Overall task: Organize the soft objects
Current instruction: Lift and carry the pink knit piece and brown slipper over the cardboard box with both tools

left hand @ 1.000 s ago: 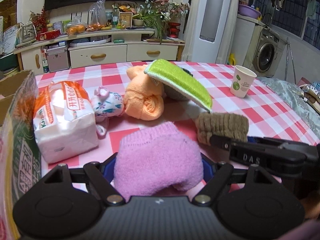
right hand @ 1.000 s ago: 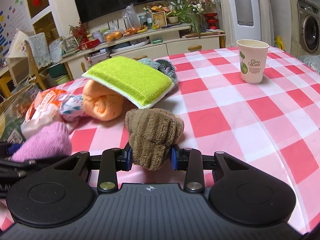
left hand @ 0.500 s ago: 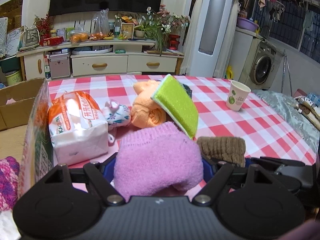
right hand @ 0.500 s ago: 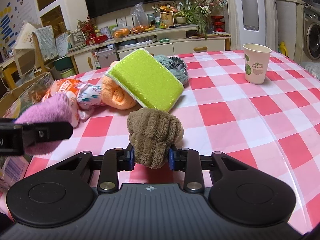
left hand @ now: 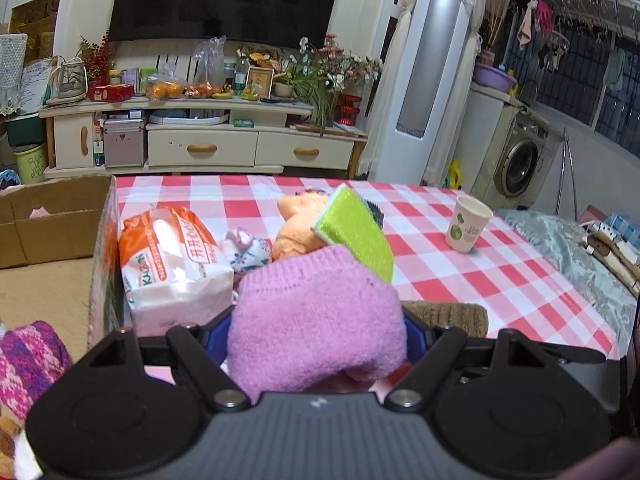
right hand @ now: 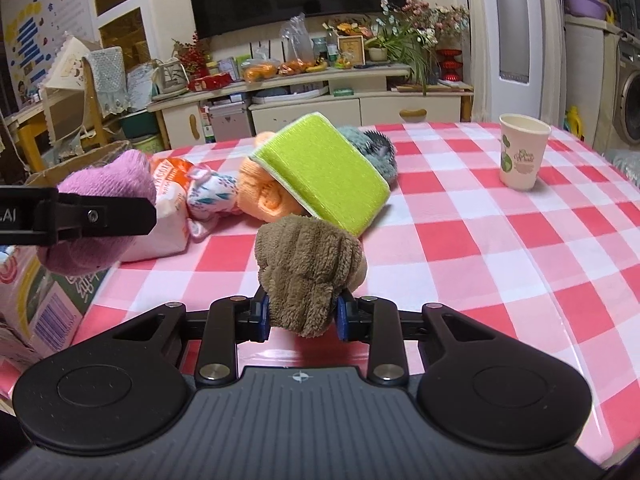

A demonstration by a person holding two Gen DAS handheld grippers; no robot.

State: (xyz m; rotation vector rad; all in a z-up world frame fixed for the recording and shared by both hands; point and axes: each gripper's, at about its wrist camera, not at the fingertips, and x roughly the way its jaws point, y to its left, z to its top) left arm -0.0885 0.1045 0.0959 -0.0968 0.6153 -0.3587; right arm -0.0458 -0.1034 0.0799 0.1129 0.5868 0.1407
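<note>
Clearly, both grippers are carrying something soft at this moment. The left gripper is clamping a pink knitted bundle between its blue pads, the jaws standing fairly wide because the bundle is thick; the bundle is bulging above and below the pads, which suggests a firm squeeze on a springy thing. From the right wrist view, that bundle is hanging at the table's left edge, near the cardboard box that is standing open beyond it. I am judging that the box is serving as the collecting place, since a striped knit item is already lying low on that side.

The right gripper is pinching a brown fleecy roll with its jaws set narrow, the pads sinking into the pile. The roll is sitting low over the checked tablecloth, and whether it is touching the cloth I cannot tell.

Still waiting on the table are 5 other soft things in 1 cluster: a tissue pack, a small floral pouch, an orange towel roll, a green sponge leaning tilted on that roll, and a grey fuzzy item just behind the sponge. The paper cup is standing upright, well apart from them.
</note>
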